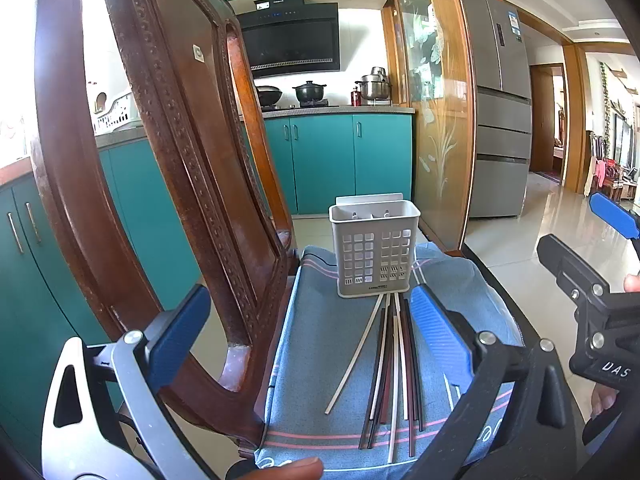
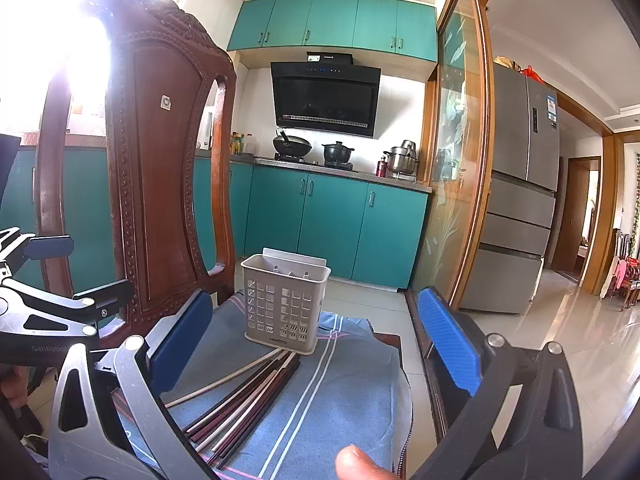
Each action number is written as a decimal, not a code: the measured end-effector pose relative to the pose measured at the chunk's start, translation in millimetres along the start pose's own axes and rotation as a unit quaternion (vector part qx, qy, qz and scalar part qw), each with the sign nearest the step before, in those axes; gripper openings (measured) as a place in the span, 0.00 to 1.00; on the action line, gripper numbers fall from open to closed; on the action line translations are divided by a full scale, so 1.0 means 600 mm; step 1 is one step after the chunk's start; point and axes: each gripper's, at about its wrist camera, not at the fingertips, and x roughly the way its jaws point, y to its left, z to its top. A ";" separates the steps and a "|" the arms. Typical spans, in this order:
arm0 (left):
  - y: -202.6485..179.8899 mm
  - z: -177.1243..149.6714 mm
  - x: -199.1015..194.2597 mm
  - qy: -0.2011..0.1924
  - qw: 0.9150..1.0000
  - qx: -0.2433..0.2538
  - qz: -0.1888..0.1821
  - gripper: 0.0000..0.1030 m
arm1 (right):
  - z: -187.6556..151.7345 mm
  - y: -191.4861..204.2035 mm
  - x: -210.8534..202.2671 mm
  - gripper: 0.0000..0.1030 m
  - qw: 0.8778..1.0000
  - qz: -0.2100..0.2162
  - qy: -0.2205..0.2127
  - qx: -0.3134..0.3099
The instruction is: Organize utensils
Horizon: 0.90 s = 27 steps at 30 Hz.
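Observation:
A grey perforated utensil holder (image 1: 374, 250) stands upright and empty at the far end of a blue cloth (image 1: 320, 344) on a chair seat. Several white, black and dark red chopsticks (image 1: 394, 364) lie loose on the cloth in front of it. My left gripper (image 1: 310, 334) is open and empty, hovering above the chopsticks. In the right wrist view, the holder (image 2: 284, 306) and chopsticks (image 2: 248, 390) lie ahead and to the left. My right gripper (image 2: 316, 344) is open and empty above the cloth (image 2: 340, 392). The right gripper also shows in the left wrist view (image 1: 600, 248).
The carved wooden chair back (image 1: 180, 168) rises close on the left (image 2: 160, 184). Teal kitchen cabinets (image 1: 332, 160), a stove with pots and a grey fridge (image 1: 500, 120) stand behind. A glass sliding door (image 2: 460, 160) is on the right. Glossy tiled floor lies beyond the seat.

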 end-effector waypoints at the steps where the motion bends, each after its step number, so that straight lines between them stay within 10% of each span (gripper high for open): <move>1: 0.000 0.000 0.000 0.001 1.000 0.000 0.000 0.97 | 0.000 0.000 0.000 0.98 1.000 0.000 0.000 0.000; 27: -0.006 0.003 0.004 0.005 1.000 0.000 0.000 0.97 | -0.001 -0.001 0.006 0.98 1.000 0.002 0.004 0.004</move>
